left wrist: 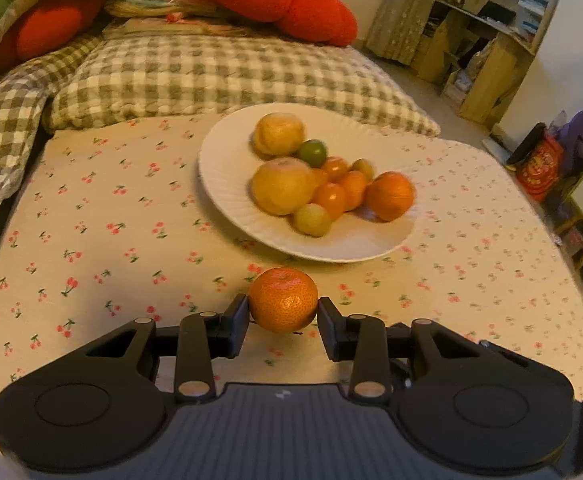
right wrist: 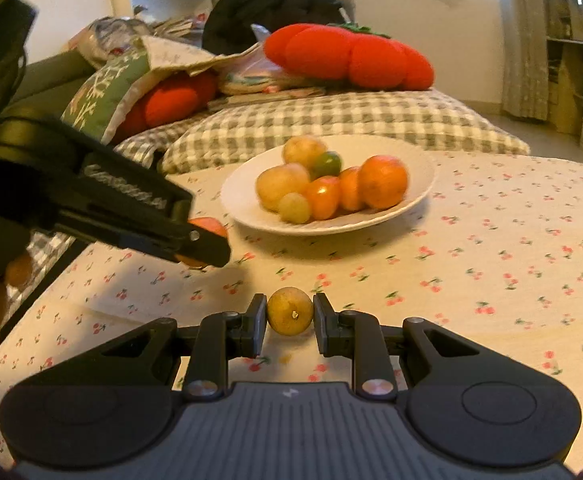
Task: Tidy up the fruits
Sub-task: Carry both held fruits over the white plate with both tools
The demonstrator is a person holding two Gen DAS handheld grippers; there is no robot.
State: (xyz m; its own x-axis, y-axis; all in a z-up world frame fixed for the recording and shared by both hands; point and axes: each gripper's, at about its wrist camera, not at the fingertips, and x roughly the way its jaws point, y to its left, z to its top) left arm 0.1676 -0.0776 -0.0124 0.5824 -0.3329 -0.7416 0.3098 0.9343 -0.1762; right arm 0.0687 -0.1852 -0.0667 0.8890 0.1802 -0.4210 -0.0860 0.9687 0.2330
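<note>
Ahead of both grippers, I see the plate [left wrist: 227,184]: my left gripper [left wrist: 283,312] clamps a tangerine [left wrist: 283,300], my right gripper [right wrist: 290,316] a small yellow fruit [right wrist: 290,311], the left one nearer

Bright orange mandarin [left wrist: 283,300] sits pinched off the cloth, just in front of the white plate [left wrist: 227,184]. Smaller yellowish-brown fruit [right wrist: 290,311] is pinched too, also in front of that plate, which is piled with fruit.

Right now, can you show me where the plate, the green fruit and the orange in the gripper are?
plate [left wrist: 227,184], left wrist view, bare left rim.
green fruit [left wrist: 312,153], left wrist view, middle of its top.
orange [left wrist: 283,299], left wrist view, middle of its peel, between the fingers.
</note>
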